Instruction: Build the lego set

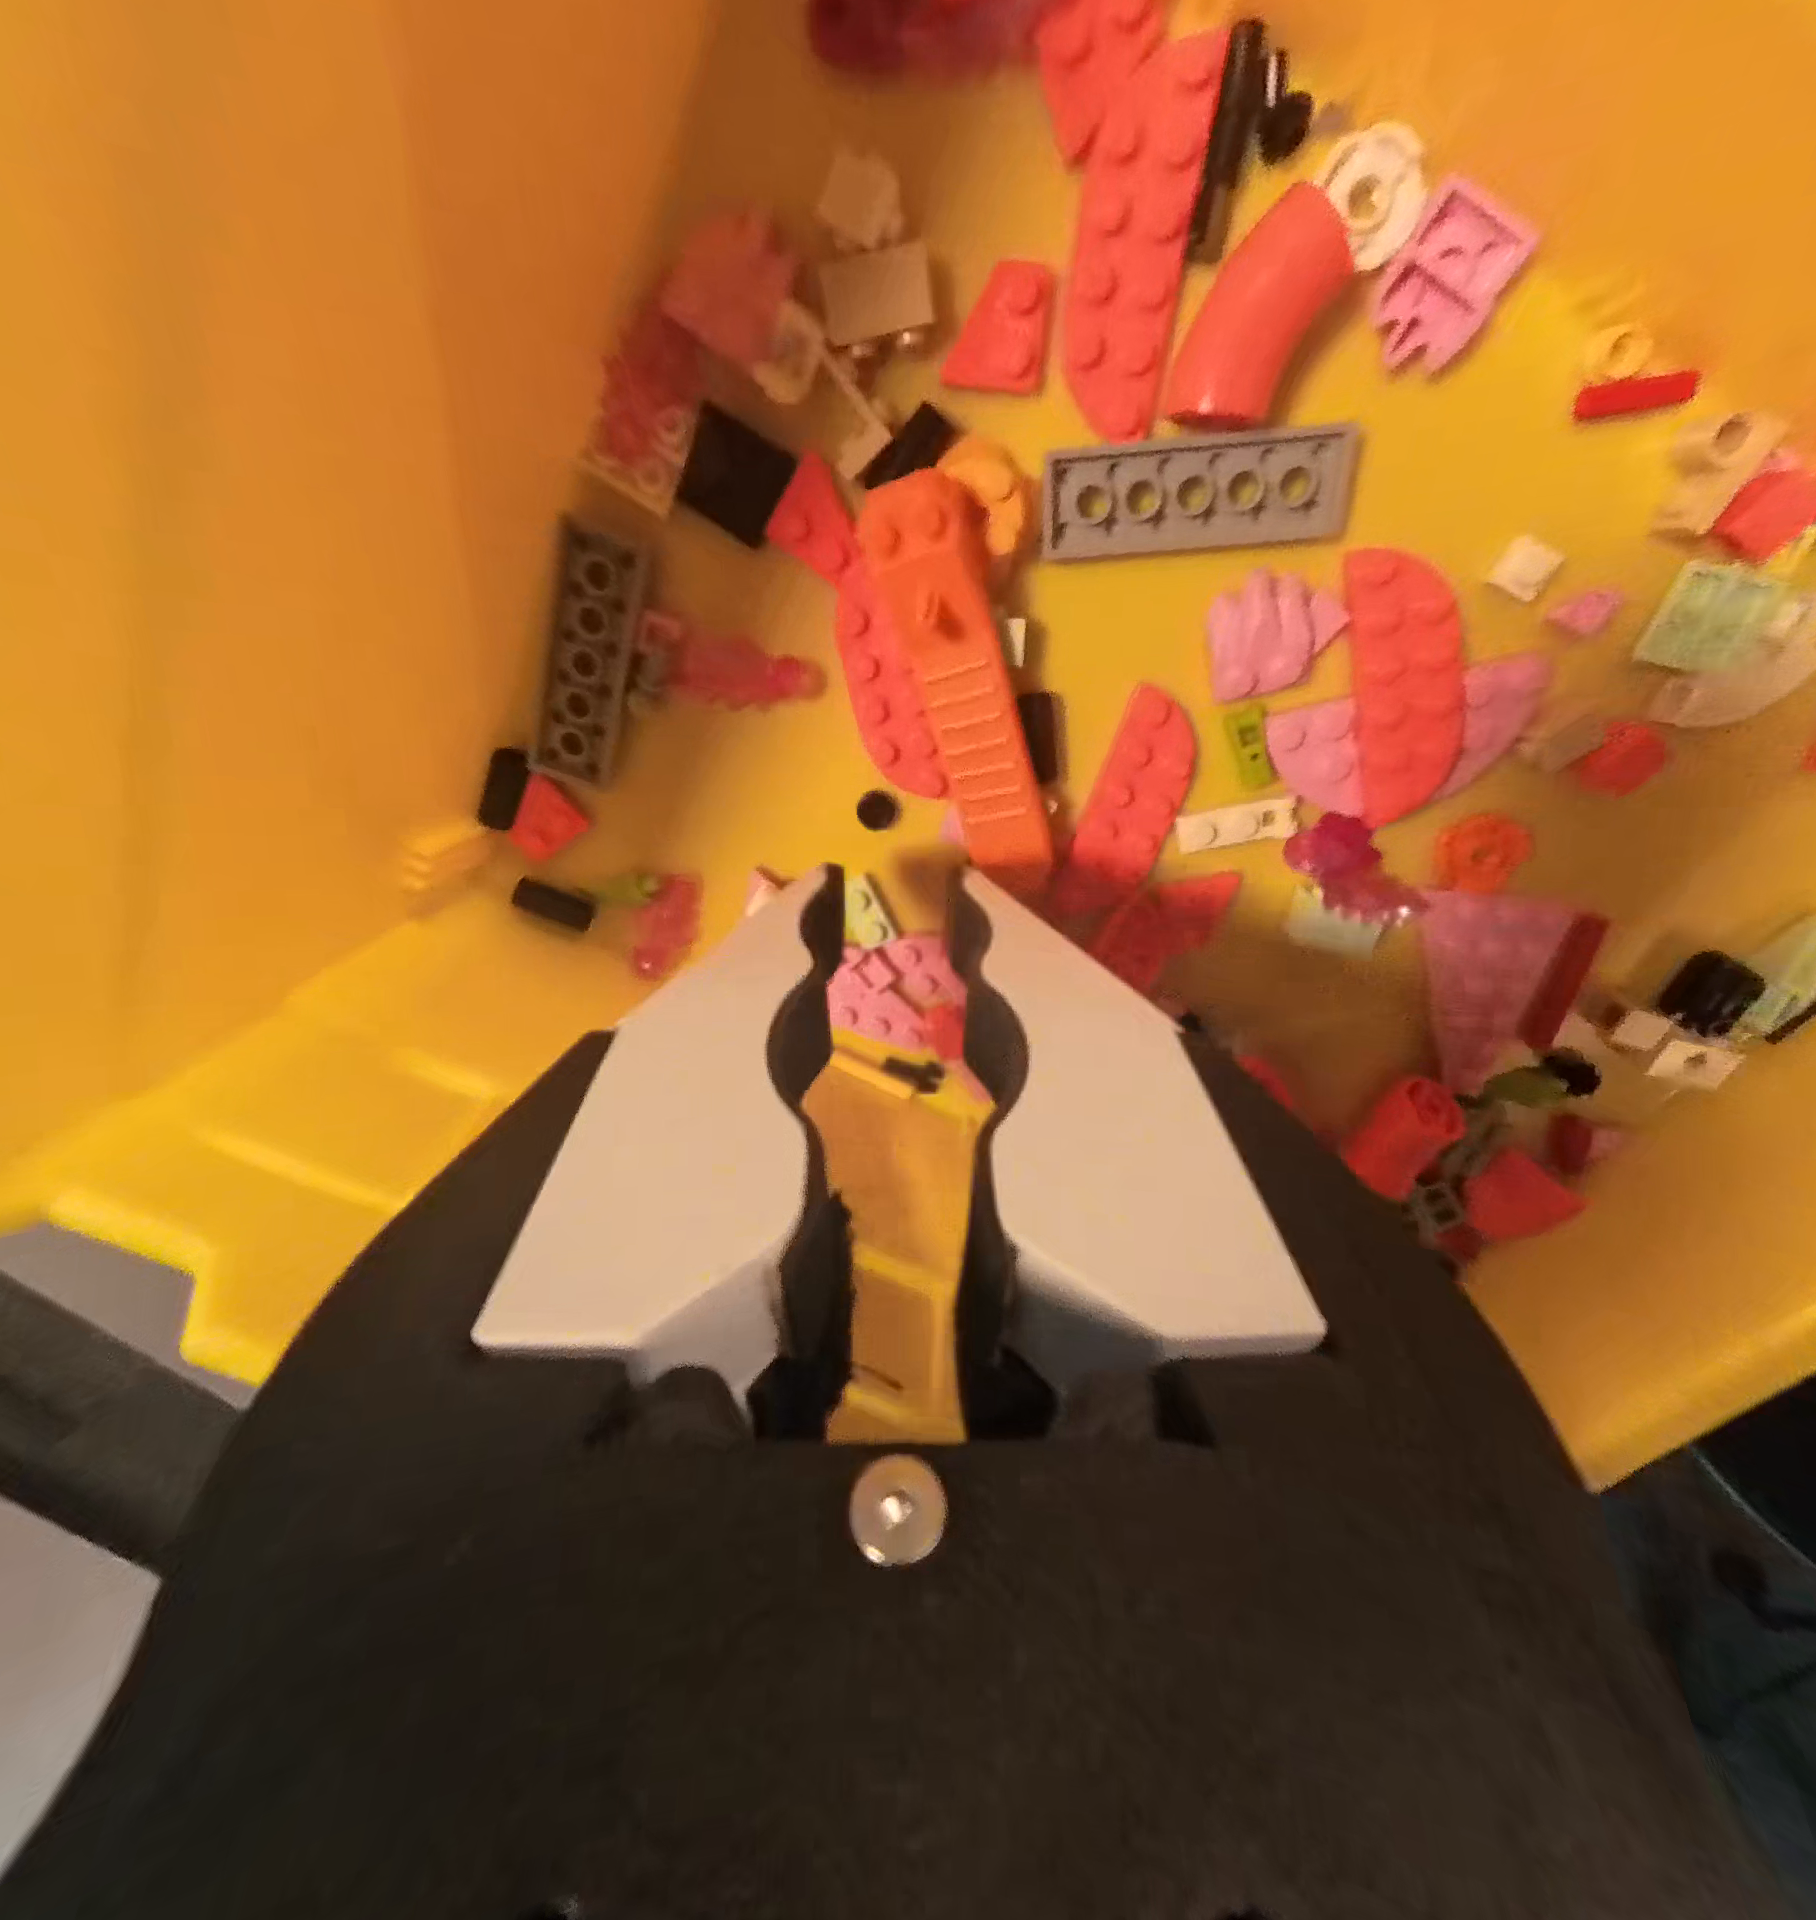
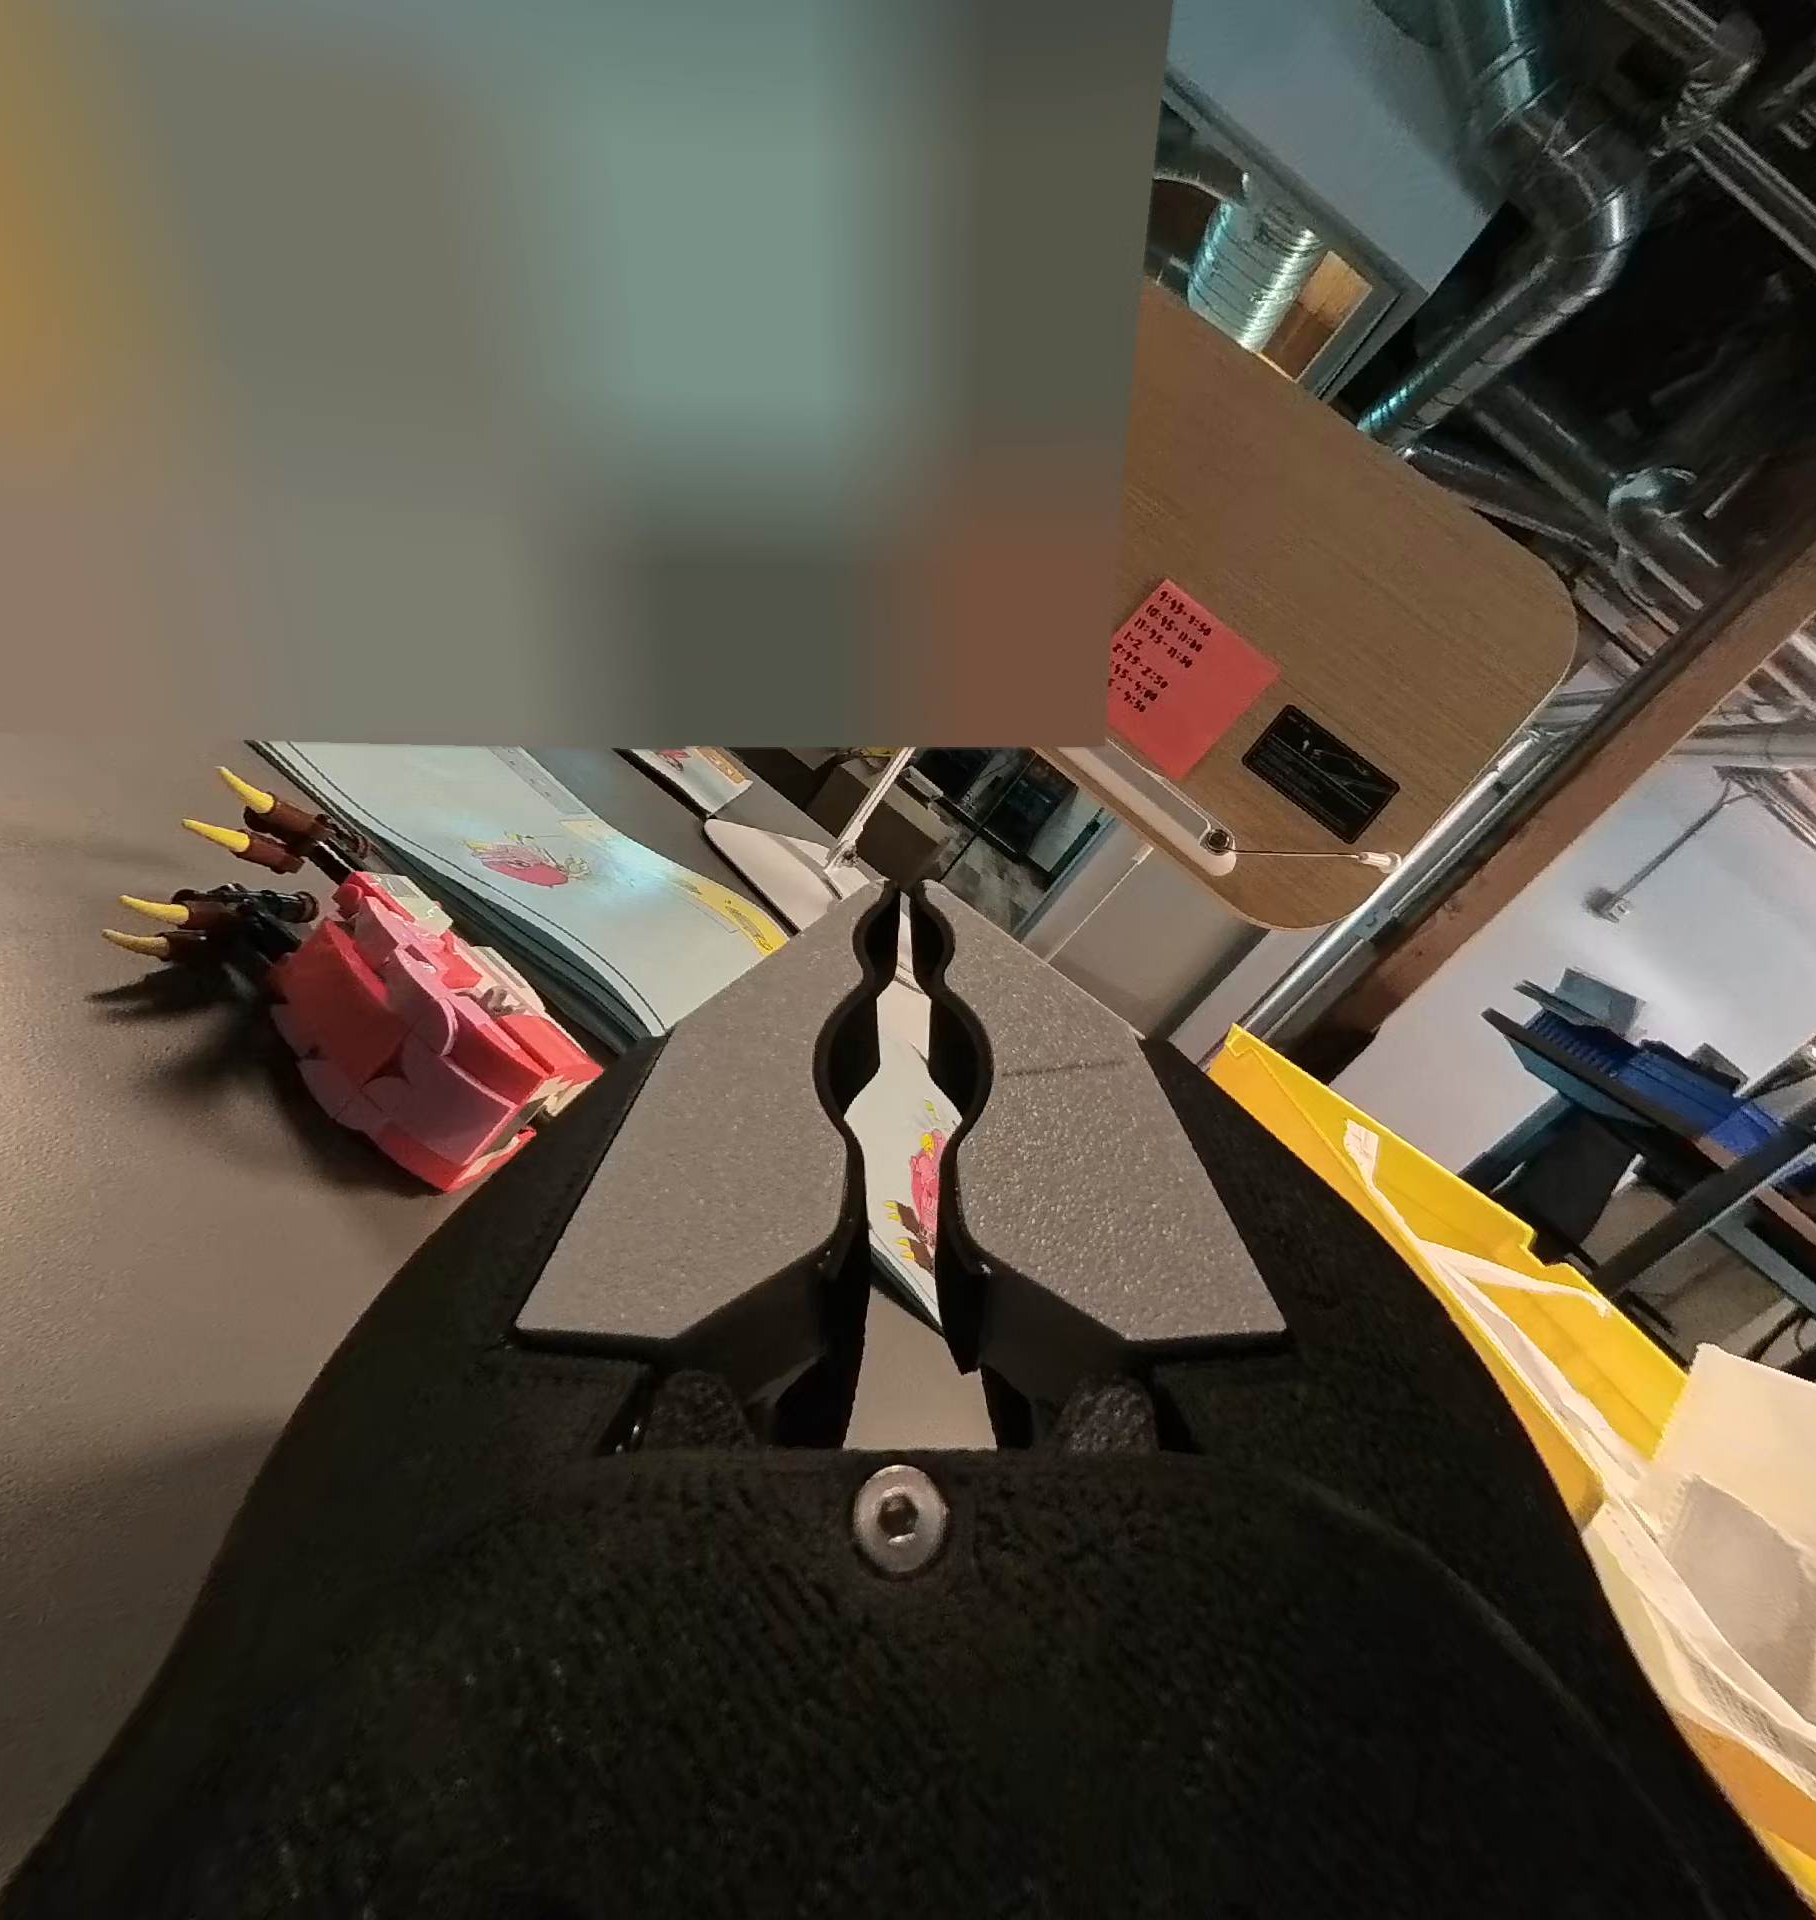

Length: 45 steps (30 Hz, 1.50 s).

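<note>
My left gripper (image 1: 896,883) hangs inside a yellow bin (image 1: 260,520) of loose lego pieces. Its jaws stand a narrow gap apart, and the bin floor shows between the tips. A pale green piece (image 1: 868,906) and a pink plate (image 1: 888,987) lie below the gap; neither is pinched. An orange brick separator (image 1: 971,686) lies just beyond the tips. My right gripper (image 2: 901,891) is shut with nothing between its tips, above the grey table. The partly built red and pink model (image 2: 405,1029), with yellow-tipped claws, lies to its left.
Coral plates, a grey plate (image 1: 1195,494), and pink and black pieces are scattered over the bin floor. An open instruction booklet (image 2: 592,883) lies behind the model. The yellow bin's rim (image 2: 1403,1195) and plastic bags (image 2: 1766,1507) are at the right. The left gripper's tips are roughly 55 centimeters from the right gripper's. It is some 4 centimeters from my left tips to the pink plate (image 1: 888,987).
</note>
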Available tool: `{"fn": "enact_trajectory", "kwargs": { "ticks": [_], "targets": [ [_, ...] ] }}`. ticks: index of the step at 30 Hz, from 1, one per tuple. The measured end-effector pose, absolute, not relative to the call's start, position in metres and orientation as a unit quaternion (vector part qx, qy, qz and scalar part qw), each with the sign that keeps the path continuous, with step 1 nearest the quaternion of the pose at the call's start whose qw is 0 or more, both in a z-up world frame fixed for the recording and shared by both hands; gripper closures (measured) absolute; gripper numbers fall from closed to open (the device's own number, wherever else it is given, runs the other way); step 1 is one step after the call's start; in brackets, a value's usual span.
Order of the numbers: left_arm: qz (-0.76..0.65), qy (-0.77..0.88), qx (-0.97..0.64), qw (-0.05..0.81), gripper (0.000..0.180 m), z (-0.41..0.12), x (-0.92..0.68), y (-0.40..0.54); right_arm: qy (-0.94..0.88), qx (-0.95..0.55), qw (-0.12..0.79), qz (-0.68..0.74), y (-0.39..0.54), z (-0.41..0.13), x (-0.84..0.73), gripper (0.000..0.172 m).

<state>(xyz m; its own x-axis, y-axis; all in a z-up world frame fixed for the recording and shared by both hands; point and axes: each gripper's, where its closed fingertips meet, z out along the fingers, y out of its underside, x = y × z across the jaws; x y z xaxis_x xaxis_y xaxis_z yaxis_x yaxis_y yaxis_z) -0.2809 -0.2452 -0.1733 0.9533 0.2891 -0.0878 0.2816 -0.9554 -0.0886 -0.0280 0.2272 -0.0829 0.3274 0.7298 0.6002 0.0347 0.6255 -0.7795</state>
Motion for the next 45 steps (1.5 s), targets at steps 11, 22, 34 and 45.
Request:
{"fn": "enact_trajectory", "kwargs": {
  "ticks": [11,22,34,45],
  "targets": [
    [-0.022,-0.220,-0.969,0.109,0.139,-0.175,-0.277,-0.210,-0.536,-0.363,0.724,0.240,0.227,-0.086,-0.029,0.172],
    [0.029,-0.189,-0.977,0.095,0.165,-0.180,-0.288,-0.211,-0.542,-0.361,0.720,0.240,0.225,-0.088,-0.030,0.172],
    [0.086,-0.203,-0.966,0.137,0.165,-0.157,-0.336,-0.216,-0.545,-0.360,0.719,0.237,0.224,-0.089,-0.031,0.172],
    [0.083,-0.215,-0.969,0.087,0.160,-0.167,-0.336,-0.232,-0.546,-0.362,0.718,0.234,0.225,-0.090,-0.032,0.172]
  ]
}}
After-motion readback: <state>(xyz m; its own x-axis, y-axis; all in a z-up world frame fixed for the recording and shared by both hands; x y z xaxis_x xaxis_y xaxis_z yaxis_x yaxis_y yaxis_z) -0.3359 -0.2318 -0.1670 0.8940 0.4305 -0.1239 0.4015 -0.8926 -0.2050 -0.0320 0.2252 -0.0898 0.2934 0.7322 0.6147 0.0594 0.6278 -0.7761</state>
